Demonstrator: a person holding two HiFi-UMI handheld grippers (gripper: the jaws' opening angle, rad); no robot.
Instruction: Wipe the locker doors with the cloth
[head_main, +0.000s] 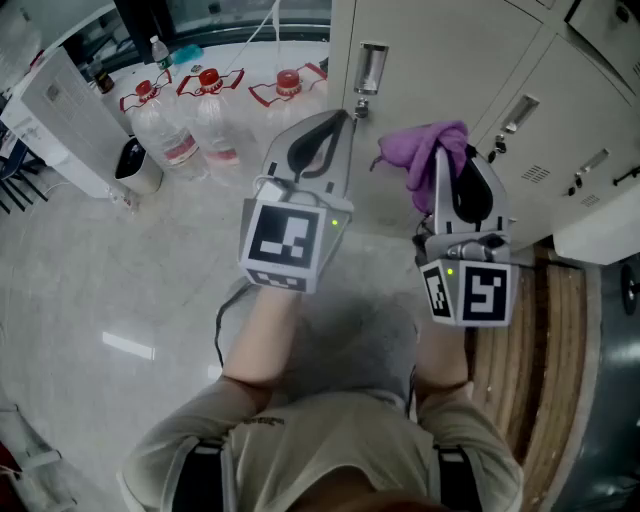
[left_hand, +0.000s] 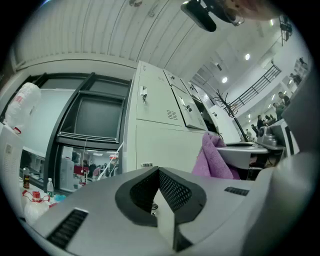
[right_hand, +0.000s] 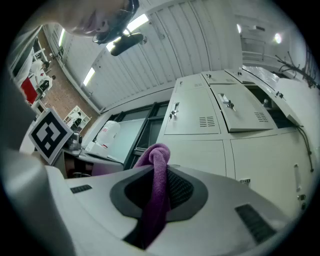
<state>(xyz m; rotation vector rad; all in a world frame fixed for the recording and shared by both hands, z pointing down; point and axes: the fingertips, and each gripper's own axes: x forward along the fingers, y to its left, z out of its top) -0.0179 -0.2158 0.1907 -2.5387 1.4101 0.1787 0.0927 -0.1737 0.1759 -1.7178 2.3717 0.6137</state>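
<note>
Purple cloth (head_main: 428, 150), bunched, clamped between fingers of right gripper (head_main: 441, 158) by locker doors (head_main: 440, 60); left gripper (head_main: 344, 120) fingers together.

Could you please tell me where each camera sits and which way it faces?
Head view: on the person's head, looking steeply down at floor and lockers; forearms, left gripper and right gripper show.
Left gripper view: on the left gripper, facing lockers past its shut, empty jaws.
Right gripper view: on the right gripper, facing lockers past jaws clamping the purple cloth.
Shared: all three show lockers and purple cloth.
</note>
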